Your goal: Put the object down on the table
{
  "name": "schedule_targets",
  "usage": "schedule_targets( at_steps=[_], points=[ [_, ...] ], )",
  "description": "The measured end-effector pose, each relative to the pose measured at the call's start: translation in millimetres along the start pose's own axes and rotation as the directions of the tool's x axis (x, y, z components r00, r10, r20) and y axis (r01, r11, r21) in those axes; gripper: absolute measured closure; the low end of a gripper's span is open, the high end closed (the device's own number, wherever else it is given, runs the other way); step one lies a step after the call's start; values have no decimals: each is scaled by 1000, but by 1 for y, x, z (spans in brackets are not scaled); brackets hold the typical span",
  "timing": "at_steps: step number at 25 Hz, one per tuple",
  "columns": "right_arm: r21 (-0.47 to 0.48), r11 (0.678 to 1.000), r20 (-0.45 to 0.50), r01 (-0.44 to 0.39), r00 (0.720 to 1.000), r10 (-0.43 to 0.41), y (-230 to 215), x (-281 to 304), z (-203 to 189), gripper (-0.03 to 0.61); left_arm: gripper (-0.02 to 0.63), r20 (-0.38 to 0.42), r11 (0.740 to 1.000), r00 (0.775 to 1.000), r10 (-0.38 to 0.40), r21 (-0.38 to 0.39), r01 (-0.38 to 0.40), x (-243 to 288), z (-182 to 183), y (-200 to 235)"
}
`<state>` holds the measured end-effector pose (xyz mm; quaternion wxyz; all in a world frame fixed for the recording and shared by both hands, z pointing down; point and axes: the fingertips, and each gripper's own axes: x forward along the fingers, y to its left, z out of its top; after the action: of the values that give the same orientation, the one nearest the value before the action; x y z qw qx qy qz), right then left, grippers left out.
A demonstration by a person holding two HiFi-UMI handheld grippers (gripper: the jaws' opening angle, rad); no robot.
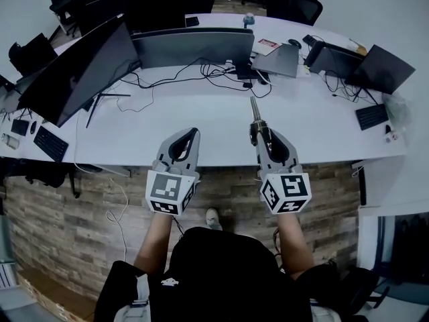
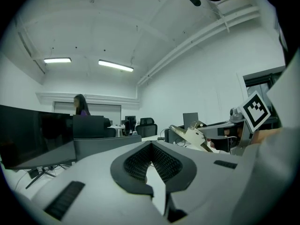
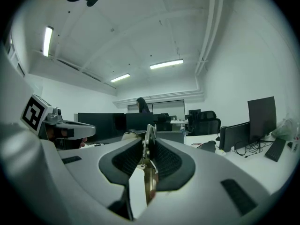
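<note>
Left gripper (image 1: 190,135): held out in front of the torso, pointing forward, jaw tips pressed together with nothing between them.
Right gripper (image 1: 258,131): level with the left one and well apart from it, pointing forward, jaws clamped on a slim metal tool (image 1: 255,110) that sticks out past the tips.
Left marker cube (image 1: 171,192): at the rear of its gripper, facing up.
Right marker cube (image 1: 286,193): likewise.
Left forearm (image 1: 155,237): bare, reaching forward.
Right forearm (image 1: 295,237): bare, roughly parallel to the left.
</note>
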<state>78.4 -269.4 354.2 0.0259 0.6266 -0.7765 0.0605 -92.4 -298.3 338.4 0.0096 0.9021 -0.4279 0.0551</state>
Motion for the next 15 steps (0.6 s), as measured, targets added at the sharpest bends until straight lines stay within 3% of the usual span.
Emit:
schedule_targets(
  at_steps=[15],
  points=[
    [4,1000,-51,14,999,-14,-5,40,-19,486,601,-48,999,998,-33,-19,32,30,-24,25]
  ],
)
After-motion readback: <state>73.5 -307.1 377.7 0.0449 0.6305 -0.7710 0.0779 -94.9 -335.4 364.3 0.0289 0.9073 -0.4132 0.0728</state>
